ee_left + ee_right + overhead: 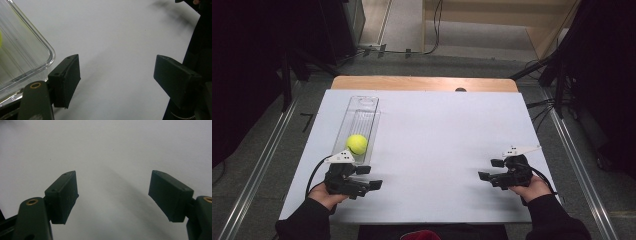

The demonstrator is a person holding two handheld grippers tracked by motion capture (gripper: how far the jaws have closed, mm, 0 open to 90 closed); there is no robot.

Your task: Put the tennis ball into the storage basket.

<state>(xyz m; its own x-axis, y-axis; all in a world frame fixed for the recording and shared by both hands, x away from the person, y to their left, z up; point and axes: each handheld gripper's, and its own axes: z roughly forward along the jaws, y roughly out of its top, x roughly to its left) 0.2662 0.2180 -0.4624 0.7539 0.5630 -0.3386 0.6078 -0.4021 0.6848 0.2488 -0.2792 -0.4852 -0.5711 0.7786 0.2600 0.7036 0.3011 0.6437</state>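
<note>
Left gripper (371,177): sitting just below the clear tray's (368,107) near end, jaws standing wide apart, holding nothing.
Tennis ball (357,144): lying inside the tray at its near end.
Handling: probably light, springy and fuzzy, rolling easily; grip across its widest middle.
Right gripper (491,169): hovering well right of the tray, jaws spreading wide, holding nothing.
Count: one ball, one tray, two grippers.

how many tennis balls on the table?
1. A yellow-green tennis ball sits in the near end of the long clear plastic tray, just ahead of the left gripper.
</note>
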